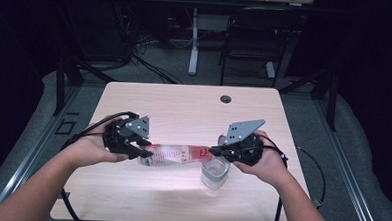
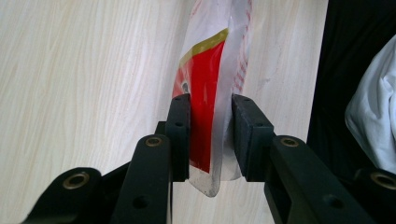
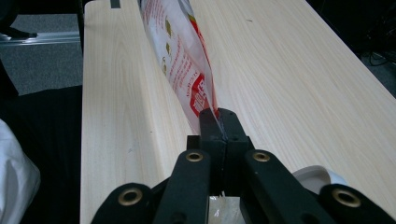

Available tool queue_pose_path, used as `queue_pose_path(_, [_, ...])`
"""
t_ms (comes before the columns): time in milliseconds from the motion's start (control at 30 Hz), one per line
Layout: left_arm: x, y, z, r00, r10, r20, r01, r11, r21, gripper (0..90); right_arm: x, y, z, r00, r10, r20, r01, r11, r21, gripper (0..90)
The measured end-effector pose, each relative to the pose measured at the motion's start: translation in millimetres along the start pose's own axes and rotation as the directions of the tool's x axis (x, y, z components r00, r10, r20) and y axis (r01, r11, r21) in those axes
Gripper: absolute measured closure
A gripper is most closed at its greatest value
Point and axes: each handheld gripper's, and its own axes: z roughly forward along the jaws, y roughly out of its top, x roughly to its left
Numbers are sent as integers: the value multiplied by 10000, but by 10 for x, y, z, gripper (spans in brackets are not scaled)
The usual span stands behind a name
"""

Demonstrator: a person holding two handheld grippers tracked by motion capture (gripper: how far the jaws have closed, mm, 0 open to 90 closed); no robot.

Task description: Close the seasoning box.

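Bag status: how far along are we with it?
Done: both tongs have the bag, the left tongs shut on one end, the right tongs pinching the other. In hand: it is held stretched above the table, beside the clear container. Left, probably: opening it; I see no tear yet.

A pale wooden table with a round cable hole at twelve o'clock stands on grey carpet. Beyond it, a black chair at one o'clock, a white desk leg and tangled cables at eleven; the room's edges lie dark.
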Motion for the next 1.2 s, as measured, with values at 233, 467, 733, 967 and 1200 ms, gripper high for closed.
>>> queue_pose_path(233, [9, 44, -21, 10000, 69, -21, -69, 10000, 15, 718, -2, -22, -23, 10000, 46, -2, -46, 10000, -22, 900])
queue_pose_path(467, [28, 117, -41, 9998, 188, -17, -188, 9998, 106, 727, -13, -49, -53, 9999, 145, 50, -145, 9999, -54, 900])
queue_pose_path(733, [36, 208, -73, 9992, 395, -89, -392, 9988, 291, 740, -22, -94, -88, 9998, 212, 43, -211, 9997, -93, 900])
queue_pose_path(967, [39, 249, -92, 9991, 393, -156, -388, 9989, 270, 753, -24, -129, -90, 9996, 269, 81, -268, 9996, -99, 900])
queue_pose_path(1200, [52, 286, -107, 9987, 488, -170, -482, 9983, 333, 761, -30, -145, -91, 9996, 256, 134, -255, 9997, -46, 900])
